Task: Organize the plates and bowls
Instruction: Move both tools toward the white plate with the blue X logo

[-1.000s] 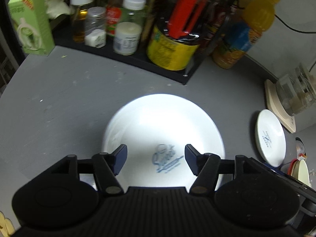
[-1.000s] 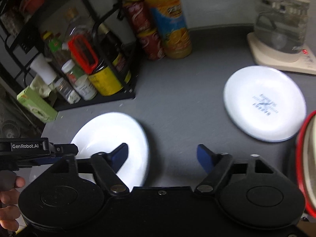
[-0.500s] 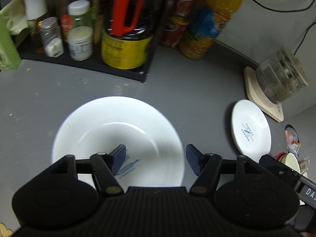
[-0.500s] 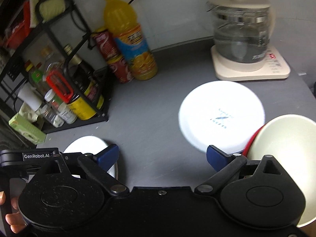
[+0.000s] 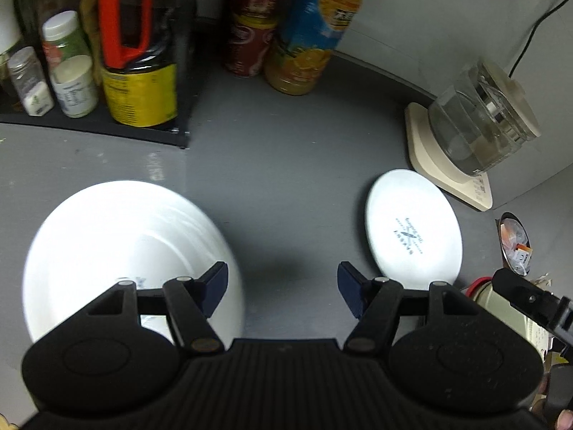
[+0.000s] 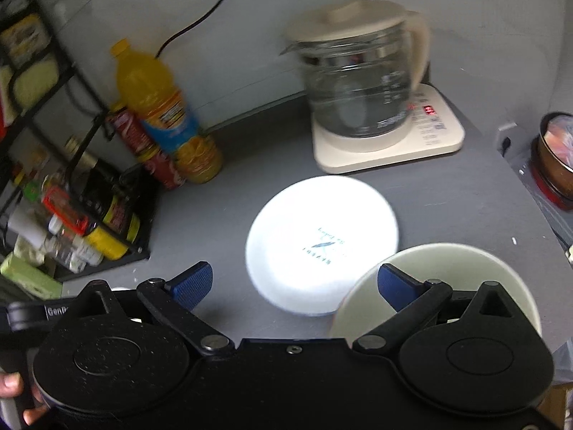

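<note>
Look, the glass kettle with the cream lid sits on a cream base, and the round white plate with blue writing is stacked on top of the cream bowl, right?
Not quite. The right wrist view shows the white plate lying flat on the grey table, beside the cream bowl, not on it. The glass kettle does sit on its cream base.

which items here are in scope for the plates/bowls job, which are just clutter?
In scope:
large white plate
small white plate
cream bowl

Clutter:
glass kettle on its base
orange juice bottle
red cans
black rack of jars and bottles
brown bowl at right edge
</note>
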Tool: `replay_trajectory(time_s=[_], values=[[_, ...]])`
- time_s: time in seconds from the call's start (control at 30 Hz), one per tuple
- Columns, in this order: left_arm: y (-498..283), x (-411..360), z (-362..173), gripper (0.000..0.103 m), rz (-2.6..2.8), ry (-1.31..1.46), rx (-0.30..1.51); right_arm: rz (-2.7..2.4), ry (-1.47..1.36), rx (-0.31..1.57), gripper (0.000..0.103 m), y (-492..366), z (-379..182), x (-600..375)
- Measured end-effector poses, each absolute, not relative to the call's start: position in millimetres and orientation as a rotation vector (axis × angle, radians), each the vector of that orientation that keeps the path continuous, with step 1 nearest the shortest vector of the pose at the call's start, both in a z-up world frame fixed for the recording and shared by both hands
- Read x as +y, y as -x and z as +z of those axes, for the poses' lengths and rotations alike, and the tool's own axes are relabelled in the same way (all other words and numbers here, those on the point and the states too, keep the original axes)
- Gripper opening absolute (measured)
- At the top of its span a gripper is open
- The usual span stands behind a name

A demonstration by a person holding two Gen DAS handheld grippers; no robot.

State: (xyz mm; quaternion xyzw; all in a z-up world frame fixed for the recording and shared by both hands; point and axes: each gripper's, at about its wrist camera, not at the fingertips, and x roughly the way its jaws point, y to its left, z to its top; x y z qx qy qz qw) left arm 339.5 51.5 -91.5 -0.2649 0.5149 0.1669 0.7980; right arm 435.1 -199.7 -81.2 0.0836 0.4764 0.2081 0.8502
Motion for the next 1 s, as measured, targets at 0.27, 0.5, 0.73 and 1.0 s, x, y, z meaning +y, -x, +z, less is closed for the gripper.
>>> replay_trajectory(time_s=[0.27, 0.5, 0.73, 1.0], values=[[-363, 30, -99, 0.066, 0.342, 0.617, 1.108, 0.396, -0.188, 1.036, 0.097, -470, -89, -228], [-385, 17, -111, 0.066, 0.358, 0.658, 1.105, 0.404, -0.182, 1.088, 0.088, -504, -102, -238], [-407, 5, -133, 0.065, 0.393, 0.713, 1.101, 0.435, -0.152, 1.167, 0.077, -539, -124, -243], [-425, -5, -162, 0.059, 0.417, 0.795, 1.102, 0.474, -0.096, 1.264, 0.067, -572, -155, -236]])
